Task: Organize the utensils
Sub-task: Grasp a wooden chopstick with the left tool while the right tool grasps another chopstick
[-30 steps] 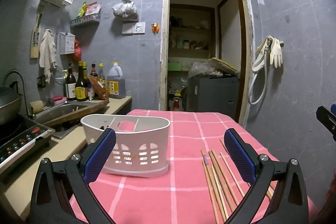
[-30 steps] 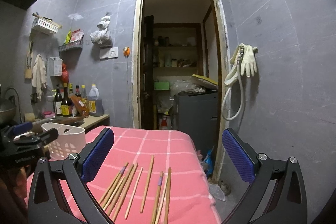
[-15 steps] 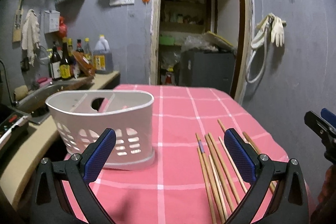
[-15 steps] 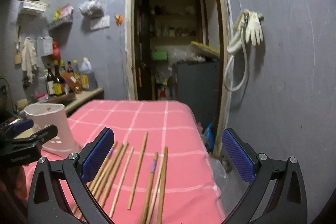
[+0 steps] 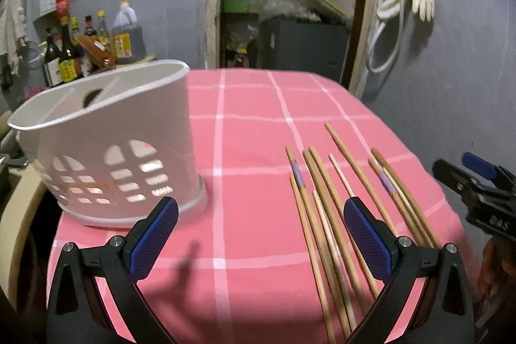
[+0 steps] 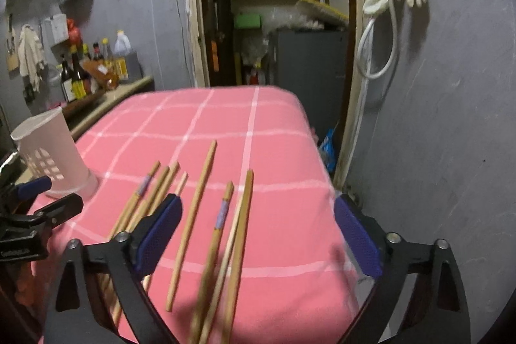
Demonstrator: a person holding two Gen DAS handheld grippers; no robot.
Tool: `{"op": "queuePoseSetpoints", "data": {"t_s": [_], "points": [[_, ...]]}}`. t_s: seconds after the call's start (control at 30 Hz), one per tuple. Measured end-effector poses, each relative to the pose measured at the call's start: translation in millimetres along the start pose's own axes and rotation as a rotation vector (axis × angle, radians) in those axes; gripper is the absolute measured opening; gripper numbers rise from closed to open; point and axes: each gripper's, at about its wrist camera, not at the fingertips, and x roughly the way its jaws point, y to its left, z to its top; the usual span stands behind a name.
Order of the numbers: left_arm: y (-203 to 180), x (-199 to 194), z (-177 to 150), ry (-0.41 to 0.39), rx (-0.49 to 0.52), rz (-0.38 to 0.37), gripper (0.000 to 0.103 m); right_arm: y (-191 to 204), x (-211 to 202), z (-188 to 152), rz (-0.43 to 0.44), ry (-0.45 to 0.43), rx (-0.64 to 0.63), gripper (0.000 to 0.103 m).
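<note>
The chopsticks (image 6: 206, 208) lie loose on the pink checked tabletop (image 6: 274, 124), roughly parallel, their far tips pointing away from the person. Some touch or overlap their neighbours; two carry a pale purple band. The white perforated holder (image 5: 106, 147) stands upright on the left part of the tabletop, well apart from the chopsticks, and appears empty as far as its visible opening shows.

The right claw (image 6: 254, 234) is released: its jaws have just been closing slightly, with several chopsticks lying below and between the pads, none of them pressed. The left claw (image 5: 261, 234) is also released and holds nothing; it hangs over the cloth between the holder and the leftmost chopsticks.

The step in hand is judged to be the first pickup by the right claw. Recommended practice:

1. Select a chopstick that lies apart from the others; the long one near the middle of the right wrist view is the clearest candidate.
2. Align the pads across the shaft, not along it.
3. Grip near the mid-length so the stick does not tip when raised.
4. Bring the pads down to the cloth before clenching; a thin stick on soft fabric may roll or slip out.
5. Avoid catching an overlapping neighbour, which could drop during transfer.
6. Use the left claw to steady the holder if needed.
</note>
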Motion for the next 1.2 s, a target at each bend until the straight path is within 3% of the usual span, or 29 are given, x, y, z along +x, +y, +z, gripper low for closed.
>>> {"op": "queuePoseSetpoints", "data": {"t_s": [0.13, 0.2, 0.27, 0.37, 0.57, 0.93, 1.2], "points": [[-2, 13, -5, 0.057, 0.009, -0.031, 0.093, -7, 14, -4, 0.019, 0.056, 0.021, 0.077], [-1, 21, -7, 0.084, 0.011, -0.036, 0.086, -7, 18, -5, 0.023, 0.074, 0.021, 0.063], [0, 28, -9, 0.121, 0.006, -0.051, 0.073, -6, 23, -5, 0.031, 0.097, 0.021, 0.052], [3, 40, -10, 0.174, -0.002, -0.067, 0.059, -7, 30, -6, 0.051, 0.132, 0.021, 0.043], [5, 50, -7, 0.211, -0.005, -0.068, 0.051, -10, 46, -5, 0.066, 0.206, 0.02, 0.026], [0, 52, -6, 0.226, 0.019, -0.07, 0.04, -8, 56, -1, 0.051, 0.252, -0.006, 0.025], [-11, 54, -7, 0.239, 0.072, -0.11, 0.04, -7, 64, 3, 0.046, 0.28, -0.02, 0.025]]}}
